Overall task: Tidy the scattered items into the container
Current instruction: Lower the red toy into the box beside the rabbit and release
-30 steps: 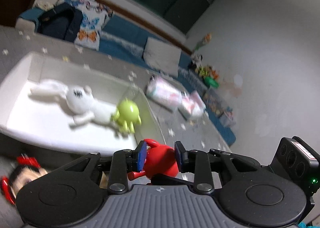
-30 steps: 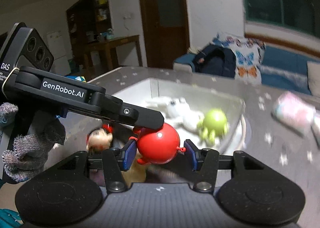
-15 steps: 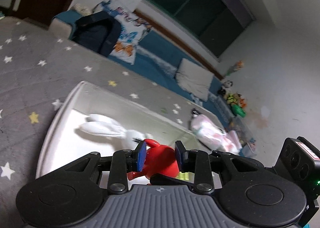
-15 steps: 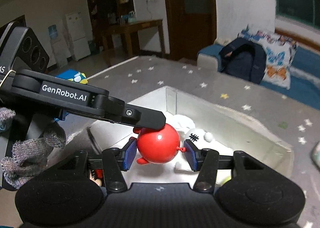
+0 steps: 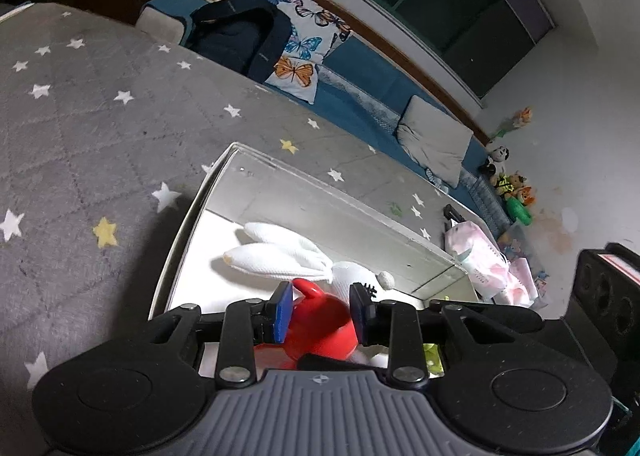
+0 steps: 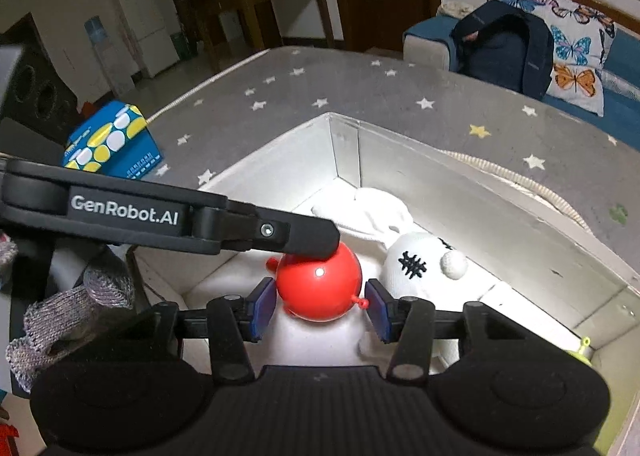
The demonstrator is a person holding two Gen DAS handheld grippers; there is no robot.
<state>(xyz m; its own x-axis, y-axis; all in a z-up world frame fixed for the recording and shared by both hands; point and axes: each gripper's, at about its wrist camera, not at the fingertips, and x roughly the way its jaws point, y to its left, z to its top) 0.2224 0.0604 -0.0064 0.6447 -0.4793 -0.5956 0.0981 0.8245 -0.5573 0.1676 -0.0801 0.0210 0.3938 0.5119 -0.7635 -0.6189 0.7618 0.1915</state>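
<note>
A red round toy [image 5: 320, 320] sits between the blue pads of my left gripper [image 5: 320, 314], which is shut on it above the white container [image 5: 188, 223]. In the right wrist view the same red toy [image 6: 320, 284] lies between the pads of my right gripper [image 6: 320, 308], with small gaps at both sides; the left gripper's finger [image 6: 256, 230] presses on the toy from above. A white plush rabbit [image 5: 288, 256] lies in the container, also in the right wrist view [image 6: 412, 260]. A green toy [image 6: 582, 352] peeks at the container's right end.
The container [image 6: 344, 147] stands on a grey star-patterned mat [image 5: 80, 115]. A blue box with yellow and white dots [image 6: 112, 143] sits at the mat's left edge. A pink packet [image 5: 480, 260] lies beyond the container. A sofa with a dark backpack [image 5: 240, 39] lines the far side.
Both grippers, with the red toy between them, have swung left and moved over the container's left end. The doll that was outside the box has left the views.
</note>
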